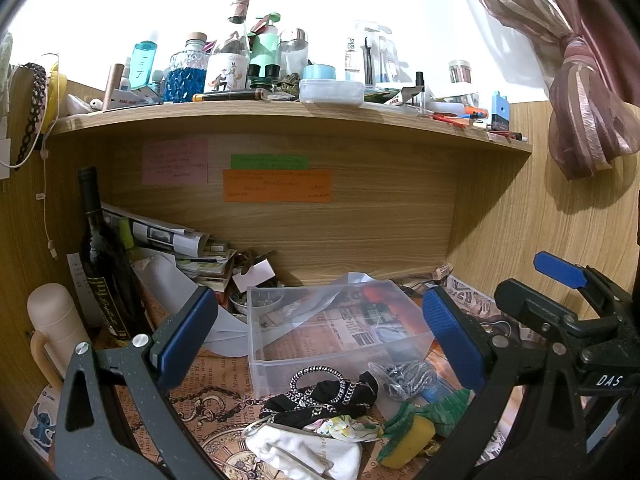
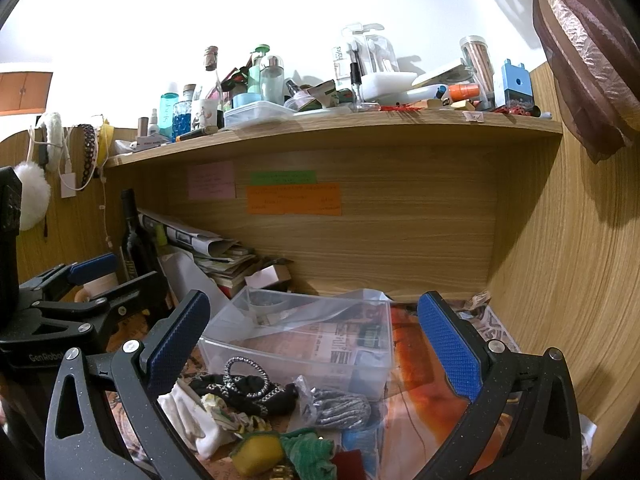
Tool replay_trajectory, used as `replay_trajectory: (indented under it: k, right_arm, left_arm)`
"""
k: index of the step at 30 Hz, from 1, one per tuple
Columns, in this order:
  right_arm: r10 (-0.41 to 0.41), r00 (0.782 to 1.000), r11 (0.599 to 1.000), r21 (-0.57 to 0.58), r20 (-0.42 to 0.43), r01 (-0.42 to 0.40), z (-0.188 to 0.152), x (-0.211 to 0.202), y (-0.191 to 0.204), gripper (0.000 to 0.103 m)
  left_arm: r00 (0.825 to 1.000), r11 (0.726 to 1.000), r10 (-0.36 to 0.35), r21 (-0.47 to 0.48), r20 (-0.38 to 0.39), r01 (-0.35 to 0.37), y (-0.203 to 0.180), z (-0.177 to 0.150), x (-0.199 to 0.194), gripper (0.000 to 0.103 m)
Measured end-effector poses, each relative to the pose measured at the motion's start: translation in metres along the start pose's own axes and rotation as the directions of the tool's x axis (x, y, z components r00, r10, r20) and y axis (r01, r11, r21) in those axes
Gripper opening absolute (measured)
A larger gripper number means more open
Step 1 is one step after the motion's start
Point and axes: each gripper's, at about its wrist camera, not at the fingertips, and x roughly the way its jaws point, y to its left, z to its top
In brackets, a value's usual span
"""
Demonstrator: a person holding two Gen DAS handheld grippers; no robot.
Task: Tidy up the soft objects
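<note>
Clear plastic bin [image 1: 320, 320] waits beyond soft pile [image 1: 320, 420]. Our left gripper [image 1: 320, 340] and right gripper [image 2: 316, 344] gape, holding nothing. We judge first pick pending: next, close on black scrunchie [image 2: 244, 388].

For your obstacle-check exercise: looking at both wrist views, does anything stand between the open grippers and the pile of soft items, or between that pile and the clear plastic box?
Nothing visible blocks either path. Both grippers, left and right, hang open above the soft pile. The clear box sits just behind it, open-topped, a loose plastic sheet draped partly inside.
</note>
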Motion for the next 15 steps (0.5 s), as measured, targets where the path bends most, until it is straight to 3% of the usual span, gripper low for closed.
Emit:
replay_trajectory:
  k: [15]
  right_arm:
    - [0.007, 1.000, 1.000, 0.003, -0.001, -0.007, -0.0008, -0.0005, 0.0006, 0.103]
  left_arm:
    - [1.000, 1.000, 0.000, 0.001, 0.000, 0.000, 0.0001, -0.0002, -0.0003, 0.103]
